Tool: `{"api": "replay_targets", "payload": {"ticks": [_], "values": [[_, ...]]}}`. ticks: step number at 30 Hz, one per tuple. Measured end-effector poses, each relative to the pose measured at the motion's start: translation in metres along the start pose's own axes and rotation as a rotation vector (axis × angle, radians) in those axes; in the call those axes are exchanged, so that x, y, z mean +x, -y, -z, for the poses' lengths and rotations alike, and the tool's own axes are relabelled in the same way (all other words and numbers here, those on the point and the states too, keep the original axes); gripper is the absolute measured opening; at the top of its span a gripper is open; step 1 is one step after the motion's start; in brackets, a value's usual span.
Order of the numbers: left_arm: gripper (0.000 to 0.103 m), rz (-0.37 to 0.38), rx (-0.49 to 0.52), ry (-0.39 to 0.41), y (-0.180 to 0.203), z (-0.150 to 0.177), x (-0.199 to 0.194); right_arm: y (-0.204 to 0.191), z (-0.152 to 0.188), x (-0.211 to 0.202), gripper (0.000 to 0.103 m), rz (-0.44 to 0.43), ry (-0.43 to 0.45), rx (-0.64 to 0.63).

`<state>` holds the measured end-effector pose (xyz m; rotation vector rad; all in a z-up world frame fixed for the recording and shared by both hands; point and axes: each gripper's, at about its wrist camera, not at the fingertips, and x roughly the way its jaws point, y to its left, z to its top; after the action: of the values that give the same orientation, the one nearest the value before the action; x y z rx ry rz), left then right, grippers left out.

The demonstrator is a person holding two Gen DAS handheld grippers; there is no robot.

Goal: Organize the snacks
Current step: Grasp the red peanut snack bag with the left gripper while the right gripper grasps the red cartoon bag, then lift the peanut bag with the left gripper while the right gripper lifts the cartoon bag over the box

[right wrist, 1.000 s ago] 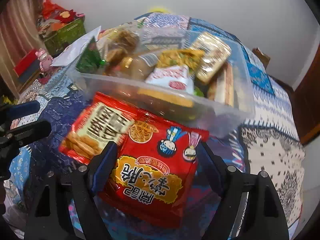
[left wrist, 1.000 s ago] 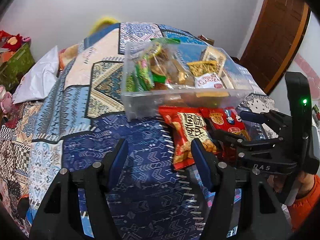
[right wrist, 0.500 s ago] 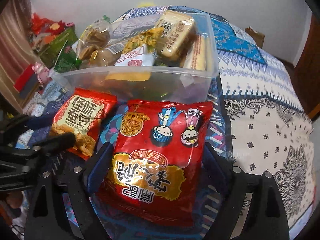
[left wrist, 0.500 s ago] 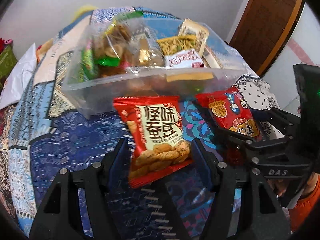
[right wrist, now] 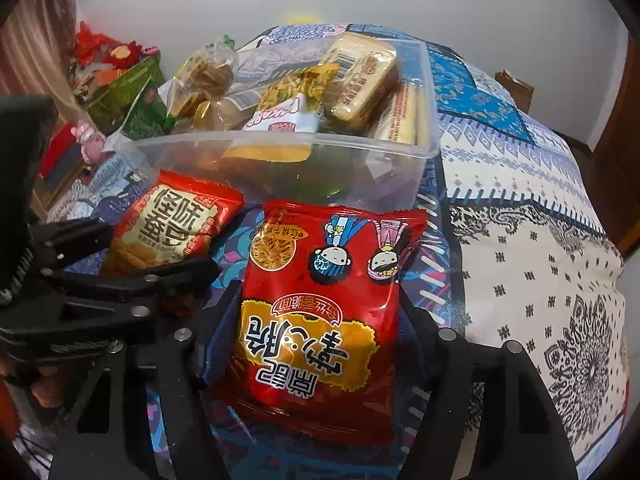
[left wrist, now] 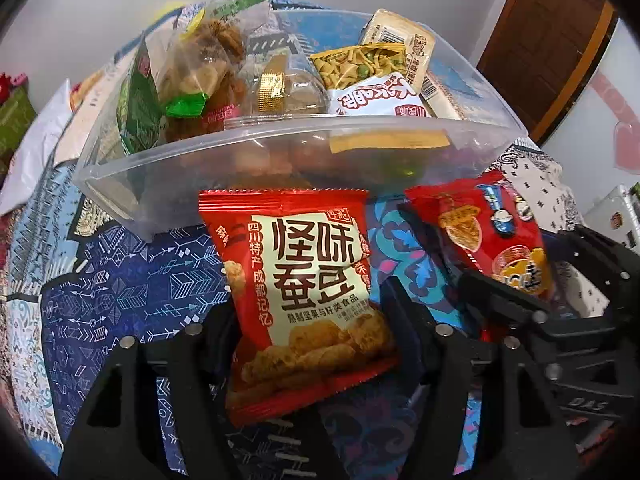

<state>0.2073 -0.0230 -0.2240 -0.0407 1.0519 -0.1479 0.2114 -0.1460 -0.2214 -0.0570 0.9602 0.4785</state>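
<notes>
A red and cream bean snack packet [left wrist: 308, 292] sits between my left gripper's [left wrist: 308, 316] fingers, which are closed on its sides; it is lifted just in front of a clear plastic box [left wrist: 248, 152]. It also shows in the right wrist view [right wrist: 168, 224]. My right gripper [right wrist: 316, 332] is shut on a red noodle snack packet [right wrist: 320, 312], held up before the same clear box [right wrist: 420, 148]. That noodle packet shows in the left wrist view [left wrist: 492, 240] too. The box holds several other snack packs.
The box stands on a blue patterned bedspread [right wrist: 540, 264]. A brown door [left wrist: 552, 32] is at the right. A white pillow [left wrist: 32, 160] and a green box [right wrist: 120, 92] lie to the left. A white wall is behind.
Both grippers have closed on their packets and lifted them toward the clear box, which looks nearer and larger now. The packets have risen off the bedspread.
</notes>
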Motion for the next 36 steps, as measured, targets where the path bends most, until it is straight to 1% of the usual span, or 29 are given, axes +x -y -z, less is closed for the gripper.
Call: {"api": "replay_targets", "payload": {"ticks": [2, 5, 7, 10, 15, 19, 24, 28, 36], "values": [[0.058, -0.002, 0.006, 0.013, 0.002, 0.003, -0.003, 0.001, 0.001, -0.003, 0.065, 0.003, 0.005, 0.007], [0.056, 0.019, -0.001, 0.022, 0.003, 0.011, -0.012, 0.004, 0.004, -0.009, 0.064, -0.003, 0.014, 0.019], [0.054, 0.019, -0.012, 0.028, 0.0, 0.015, -0.019, 0.005, 0.003, -0.012, 0.064, 0.007, 0.022, 0.024], [0.054, 0.026, -0.027, 0.04, -0.003, 0.018, -0.03, 0.004, 0.002, -0.019, 0.064, 0.015, 0.044, 0.02], [0.054, 0.035, -0.028, 0.072, -0.008, 0.021, -0.049, 0.001, 0.002, -0.031, 0.063, 0.005, 0.065, 0.008], [0.054, 0.033, -0.027, 0.125, -0.01, 0.019, -0.071, 0.0, -0.001, -0.042, 0.063, -0.008, 0.097, 0.01], [0.054, 0.037, -0.028, 0.201, -0.009, 0.005, -0.099, -0.003, -0.015, -0.057, 0.063, -0.012, 0.154, 0.0], [0.054, 0.033, -0.025, 0.25, -0.009, -0.007, -0.113, -0.007, -0.029, -0.066, 0.063, -0.013, 0.201, -0.009], [0.054, 0.024, -0.021, 0.32, -0.011, -0.037, -0.124, -0.011, -0.056, -0.069, 0.063, -0.004, 0.273, -0.026]]}}
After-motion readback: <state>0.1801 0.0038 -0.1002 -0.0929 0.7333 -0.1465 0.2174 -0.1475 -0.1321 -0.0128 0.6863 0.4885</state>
